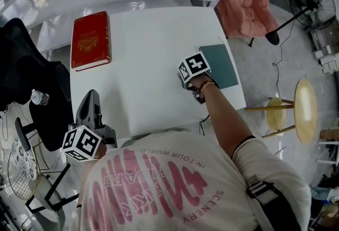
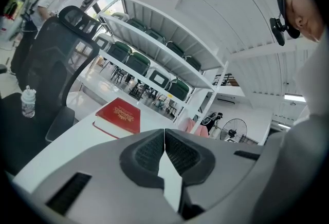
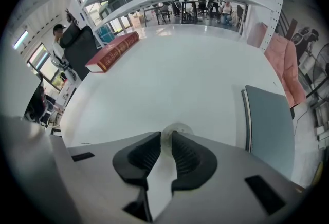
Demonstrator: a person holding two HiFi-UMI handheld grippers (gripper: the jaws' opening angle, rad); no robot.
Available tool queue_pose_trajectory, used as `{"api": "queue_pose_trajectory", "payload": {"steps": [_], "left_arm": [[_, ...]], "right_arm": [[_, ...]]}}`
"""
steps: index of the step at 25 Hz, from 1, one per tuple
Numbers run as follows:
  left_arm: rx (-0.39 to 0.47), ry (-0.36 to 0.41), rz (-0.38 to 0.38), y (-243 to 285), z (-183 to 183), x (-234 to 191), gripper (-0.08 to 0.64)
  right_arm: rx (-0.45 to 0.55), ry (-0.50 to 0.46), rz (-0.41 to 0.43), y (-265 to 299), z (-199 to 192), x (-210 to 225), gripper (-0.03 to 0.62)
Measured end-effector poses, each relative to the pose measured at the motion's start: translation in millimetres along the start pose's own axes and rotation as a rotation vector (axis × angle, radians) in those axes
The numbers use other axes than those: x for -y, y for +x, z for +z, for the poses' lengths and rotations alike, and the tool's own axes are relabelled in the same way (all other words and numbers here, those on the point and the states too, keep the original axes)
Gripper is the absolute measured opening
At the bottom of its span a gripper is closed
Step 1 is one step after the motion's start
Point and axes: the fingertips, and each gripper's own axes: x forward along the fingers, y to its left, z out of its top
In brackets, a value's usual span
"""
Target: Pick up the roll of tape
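At the right gripper (image 3: 166,135) tips: roll of tape (image 3: 176,127), pale and see-through, lying flat on the white table (image 1: 153,55). Jaws are narrowed to a slim gap with the roll's near edge between the tips, so it reads as pinched; the rest of the roll shows just past the tips. Grey-green pad (image 3: 267,125) sits flat just right of that gripper, close but not touching it. Red book (image 1: 90,40) is far ahead and to its left, well apart, near the table's far-left corner. Left gripper (image 2: 164,135): jaws clenched, ribbed pads meeting at the tips, nothing between them. It's at the table's near-left corner, pointing along the left edge toward the book, which lies well ahead of it. Black chair (image 1: 32,81) is off to that gripper's left, with a small bottle (image 1: 38,98) standing on its seat. Shelving runs beyond the table's far edge, ahead of both grippers.
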Motion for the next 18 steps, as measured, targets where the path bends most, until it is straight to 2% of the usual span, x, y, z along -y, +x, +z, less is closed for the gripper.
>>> {"api": "queue_pose_trajectory", "payload": {"steps": [18], "left_arm": [[-0.012, -0.02, 0.0, 11.5, -3.7, -1.7, 0.025]], "right_arm": [[0.153, 0.134, 0.02, -4.9, 9.5, 9.3, 0.077]]}}
